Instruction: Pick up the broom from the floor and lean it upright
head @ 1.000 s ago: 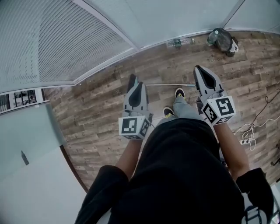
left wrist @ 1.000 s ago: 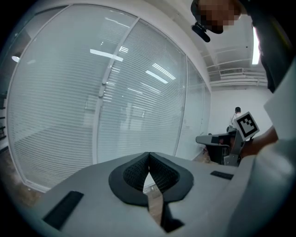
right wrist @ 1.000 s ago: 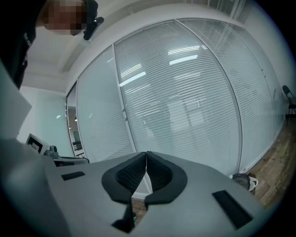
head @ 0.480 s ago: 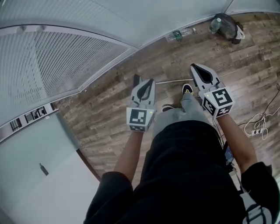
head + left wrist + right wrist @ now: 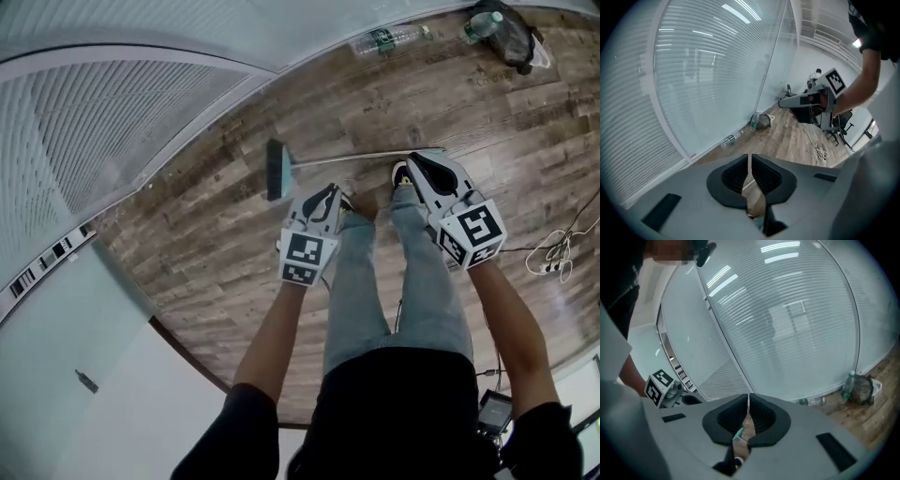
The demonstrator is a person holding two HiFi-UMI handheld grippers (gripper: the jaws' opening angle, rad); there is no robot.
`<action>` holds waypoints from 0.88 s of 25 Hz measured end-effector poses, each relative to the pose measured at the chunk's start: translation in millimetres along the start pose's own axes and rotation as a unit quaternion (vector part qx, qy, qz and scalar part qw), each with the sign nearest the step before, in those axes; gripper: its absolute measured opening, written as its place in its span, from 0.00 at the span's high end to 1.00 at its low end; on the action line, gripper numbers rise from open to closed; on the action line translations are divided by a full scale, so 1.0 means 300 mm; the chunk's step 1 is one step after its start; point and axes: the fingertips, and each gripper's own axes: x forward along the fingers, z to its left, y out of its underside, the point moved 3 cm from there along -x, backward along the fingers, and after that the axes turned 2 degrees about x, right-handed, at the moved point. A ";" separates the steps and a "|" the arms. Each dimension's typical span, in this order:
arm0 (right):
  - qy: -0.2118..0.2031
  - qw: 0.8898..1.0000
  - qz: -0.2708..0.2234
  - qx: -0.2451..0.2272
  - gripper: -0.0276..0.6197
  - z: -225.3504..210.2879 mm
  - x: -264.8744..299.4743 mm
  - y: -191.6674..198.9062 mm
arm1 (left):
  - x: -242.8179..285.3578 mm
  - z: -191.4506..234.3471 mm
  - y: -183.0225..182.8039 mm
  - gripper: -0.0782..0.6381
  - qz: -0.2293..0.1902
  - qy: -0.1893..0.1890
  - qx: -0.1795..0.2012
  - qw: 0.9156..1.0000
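Plainly, the broom (image 5: 347, 160) lies flat on the floor (image 5: 234, 244) just beyond the person's shoe (image 5: 399, 174). The left gripper (image 5: 333, 195) and right gripper (image 5: 419, 161), both pressed together and empty, hover near that shoe. The broom is probably light, stiff and slim-handled: grasp mid-handle.

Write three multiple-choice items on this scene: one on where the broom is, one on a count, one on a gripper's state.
1. Where is the broom?
A) leaning upright
B) flat on the wood floor
C) on a shelf

2. How many bottles are by the wall?
A) none
B) five
C) two

3. The left gripper is:
A) shut and empty
B) wide open
C) clamped on the handle

Answers:
1 B, it lies flat on the boards.
2 C, one lies on its side and one stands upright beside the bag.
3 A, its jaws meet with nothing between them.
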 end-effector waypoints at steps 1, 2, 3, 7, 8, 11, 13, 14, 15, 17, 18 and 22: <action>-0.006 1.000 0.007 0.028 0.93 -0.003 0.033 0.047 | 0.028 0.007 0.034 0.86 0.012 0.011 0.005 1.000; -0.011 0.998 0.018 0.055 0.93 -0.012 0.065 0.097 | 0.057 0.012 0.067 0.86 0.025 0.022 0.007 0.999; -0.010 0.997 0.033 0.073 0.93 -0.028 0.094 0.151 | 0.089 0.014 0.098 0.86 0.037 0.033 0.010 0.999; 0.059 0.988 0.075 0.121 0.92 -0.143 0.180 0.394 | 0.242 -0.006 0.237 0.86 0.059 0.075 0.019 0.995; 0.081 0.983 0.073 0.151 0.92 -0.184 0.211 0.469 | 0.300 -0.004 0.283 0.86 0.062 0.087 0.026 0.994; 0.119 0.957 0.094 0.245 0.78 -0.330 0.366 0.727 | 0.547 0.056 0.434 0.84 0.080 0.103 0.038 0.991; 0.140 0.937 0.116 0.297 0.74 -0.392 0.429 0.907 | 0.686 0.079 0.550 0.82 0.095 0.096 0.046 0.990; 0.149 0.929 0.122 0.316 0.74 -0.415 0.450 0.984 | 0.747 0.088 0.613 0.78 0.107 0.090 0.060 0.988; 0.157 0.923 0.125 0.328 0.74 -0.443 0.473 1.049 | 0.812 0.102 0.672 0.70 0.119 0.083 0.077 0.986; 0.170 0.916 0.132 0.338 0.74 -0.498 0.515 1.161 | 0.930 0.136 0.781 0.66 0.137 0.065 0.091 0.984; 0.179 0.912 0.136 0.343 0.74 -0.519 0.528 1.213 | 0.976 0.148 0.839 0.66 0.145 0.059 0.089 0.984; 0.217 0.895 0.148 0.360 0.74 -0.608 0.577 1.397 | 1.134 0.165 1.065 0.65 0.195 0.061 0.119 0.972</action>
